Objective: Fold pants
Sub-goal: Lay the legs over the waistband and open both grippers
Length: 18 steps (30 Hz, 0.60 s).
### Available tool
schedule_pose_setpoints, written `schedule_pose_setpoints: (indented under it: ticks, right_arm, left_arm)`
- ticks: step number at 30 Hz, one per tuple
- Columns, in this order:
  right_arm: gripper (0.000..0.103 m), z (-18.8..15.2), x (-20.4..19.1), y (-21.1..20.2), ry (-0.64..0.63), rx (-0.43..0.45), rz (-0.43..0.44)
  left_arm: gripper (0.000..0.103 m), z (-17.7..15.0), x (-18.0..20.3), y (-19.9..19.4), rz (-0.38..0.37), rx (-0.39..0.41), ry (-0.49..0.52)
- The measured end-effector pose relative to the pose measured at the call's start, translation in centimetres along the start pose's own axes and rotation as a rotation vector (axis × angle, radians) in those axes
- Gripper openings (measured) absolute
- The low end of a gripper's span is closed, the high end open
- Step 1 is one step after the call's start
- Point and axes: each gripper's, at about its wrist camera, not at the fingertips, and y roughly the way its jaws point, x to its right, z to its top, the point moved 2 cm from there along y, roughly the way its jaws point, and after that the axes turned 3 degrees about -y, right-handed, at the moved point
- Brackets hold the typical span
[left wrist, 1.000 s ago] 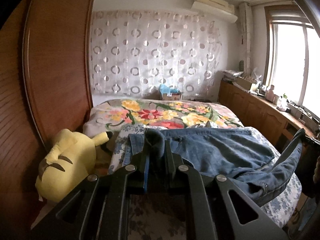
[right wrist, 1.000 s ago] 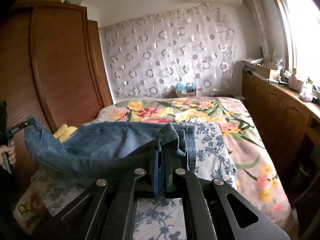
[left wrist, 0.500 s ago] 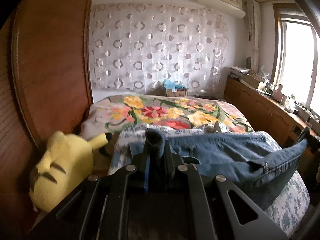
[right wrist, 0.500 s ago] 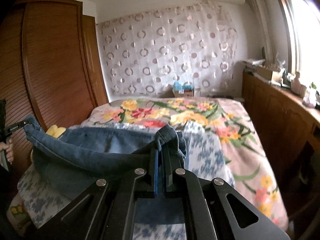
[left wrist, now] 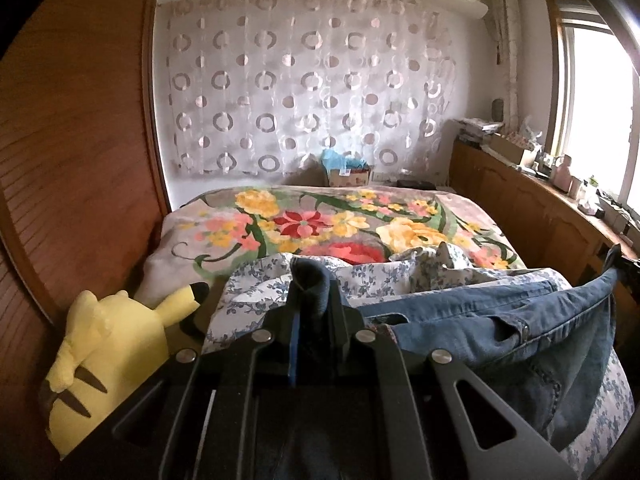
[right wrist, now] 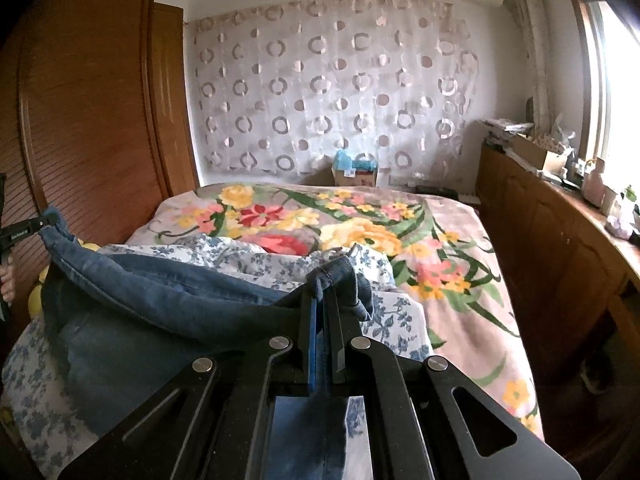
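Blue jeans [left wrist: 500, 320] hang stretched between my two grippers above the bed. In the left wrist view my left gripper [left wrist: 311, 300] is shut on one rolled edge of the denim, and the cloth runs off to the right, where the other gripper's tip [left wrist: 624, 262] pinches it at the frame edge. In the right wrist view my right gripper [right wrist: 325, 294] is shut on the other edge of the jeans [right wrist: 160, 304]. From there the denim sags leftward to the left gripper's tip [right wrist: 24, 232], with a person's fingers [right wrist: 7, 280] just below it.
A blue-flowered sheet [left wrist: 360, 276] lies under the jeans on a bed with a big floral cover [left wrist: 320, 224]. A yellow plush toy [left wrist: 108, 356] sits at the bed's left by the wooden wardrobe [left wrist: 72, 160]. A cluttered wooden cabinet [right wrist: 560, 232] lines the right wall under the window.
Both grippers have carried the jeans toward the head of the bed. The denim lifted off the sheet and now hangs more taut between them; the sheet's far edge has bunched up.
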Motion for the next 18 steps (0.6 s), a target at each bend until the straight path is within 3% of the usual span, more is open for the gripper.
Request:
schedule_pose_setpoints:
  ticks: [6, 13, 18]
  right_arm:
    - [0.002, 2.8, 0.4, 3.2, -0.003, -0.012, -0.024]
    - [0.002, 3.5, -0.4, 8.9, -0.006, -0.131, -0.046]
    - [0.002, 4.2, -1.2, 9.8, -0.020, -0.164, -0.053]
  left_arm:
    - [0.011, 1.9, 0.6, 3.2, 0.022, -0.022, 0.047]
    - [0.013, 1.1, -0.1, 6.7, 0.032, -0.119, 0.047]
    - [0.031, -0.2, -0.2, 5.8, 0.038, -0.140, 0.065]
